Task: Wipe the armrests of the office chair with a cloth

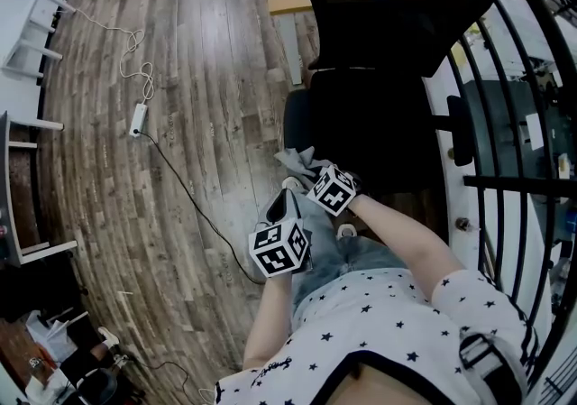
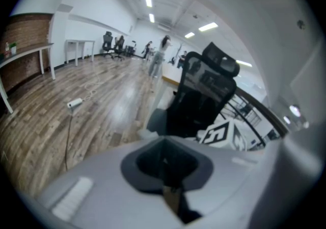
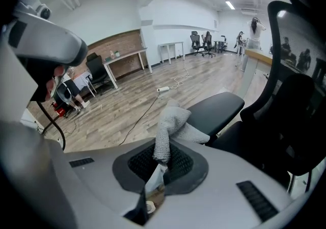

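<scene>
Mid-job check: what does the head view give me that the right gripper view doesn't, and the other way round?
Only the head view: the person's starred shirt, the chair's far armrest and the black railing. Only the right gripper view: the right gripper with its jaws shut on the cloth, and the desks by the brick wall. Both: the cloth, the near armrest and the power strip on the wood floor.

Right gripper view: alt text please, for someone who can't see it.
The right tool is shut on a grey cloth held at the near end of the black armrest of the office chair. Wooden floor lies beyond.
</scene>
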